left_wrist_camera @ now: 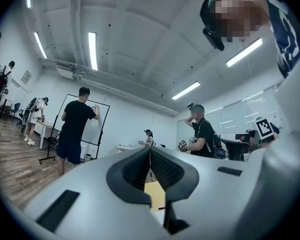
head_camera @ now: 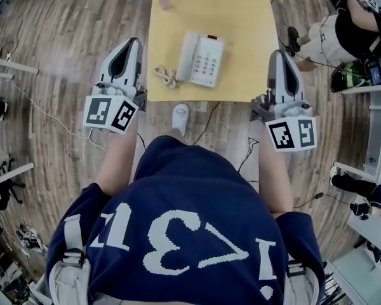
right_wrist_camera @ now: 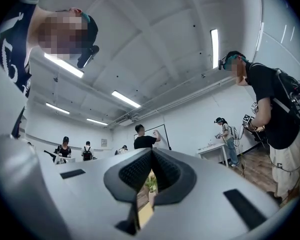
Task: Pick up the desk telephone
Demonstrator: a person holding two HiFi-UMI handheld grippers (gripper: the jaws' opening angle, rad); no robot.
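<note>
Telephone (head_camera: 201, 58) lies flat on the yellow worktop (head_camera: 241, 18), with its coiled cord (head_camera: 167, 76) at its left. Left claw (head_camera: 133, 42) and right claw (head_camera: 279, 53) flank the worktop's side edges. Both are closed, empty and apart from the telephone.

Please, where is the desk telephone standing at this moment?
In the head view, the desk telephone lies on the yellow table, toward its near edge, its coiled cord at its left; the left gripper and right gripper are apart from it.
</note>
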